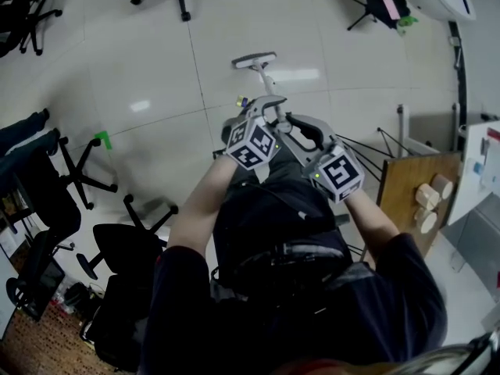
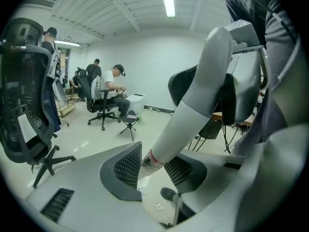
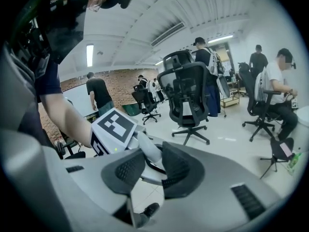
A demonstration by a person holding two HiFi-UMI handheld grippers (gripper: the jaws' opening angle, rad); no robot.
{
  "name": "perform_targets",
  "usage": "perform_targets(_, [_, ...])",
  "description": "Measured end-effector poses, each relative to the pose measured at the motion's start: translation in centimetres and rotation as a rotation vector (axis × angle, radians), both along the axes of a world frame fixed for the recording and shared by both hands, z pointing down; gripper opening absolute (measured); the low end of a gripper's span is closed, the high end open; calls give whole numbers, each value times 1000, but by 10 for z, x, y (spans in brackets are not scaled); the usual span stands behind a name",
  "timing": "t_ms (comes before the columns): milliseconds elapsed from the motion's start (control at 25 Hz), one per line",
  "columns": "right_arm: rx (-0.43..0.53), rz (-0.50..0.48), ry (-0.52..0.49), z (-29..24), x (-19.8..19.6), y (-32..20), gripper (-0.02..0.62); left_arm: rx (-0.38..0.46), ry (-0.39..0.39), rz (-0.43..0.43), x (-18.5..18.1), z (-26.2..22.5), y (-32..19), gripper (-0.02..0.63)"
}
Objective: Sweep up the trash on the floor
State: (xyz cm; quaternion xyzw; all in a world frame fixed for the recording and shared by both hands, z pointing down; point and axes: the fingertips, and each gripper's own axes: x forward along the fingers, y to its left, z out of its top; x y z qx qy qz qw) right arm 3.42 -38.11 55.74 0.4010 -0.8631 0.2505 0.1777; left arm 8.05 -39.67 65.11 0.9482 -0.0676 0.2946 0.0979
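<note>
Left gripper [image 2: 153, 167]: jaws part-way open and clamped on the pale broom handle [image 2: 193, 105]; both ribbed pads [image 2: 126, 166] press its sides. Right gripper [image 3: 152, 170]: jaws closed on the same handle, just behind the left gripper's marker cube [image 3: 112, 129]. The broom head [image 1: 254, 59] rests on the tiled floor [image 1: 156, 69] ahead of the person; a small pale scrap [image 2: 157, 205] lies on the floor below the left jaws.

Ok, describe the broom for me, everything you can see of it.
The broom has a smooth, pale grey handle and a narrow flat head down by the white tiled floor; whether the head touches it cannot be told. The handle slants up from the head to the grippers. At the grip it bears a thin red band and dark print. The left gripper and right gripper both clamp it, close together.
</note>
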Motion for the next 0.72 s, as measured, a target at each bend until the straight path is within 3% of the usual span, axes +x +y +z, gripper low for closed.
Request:
perform_targets(480, [-25, 5, -19, -7, -4, 8, 126, -23, -12, 27, -5, -5, 14, 126])
perform_targets(720, [15, -21, -77, -30, 0, 14, 124, 5, -29, -14, -5, -25, 17, 126])
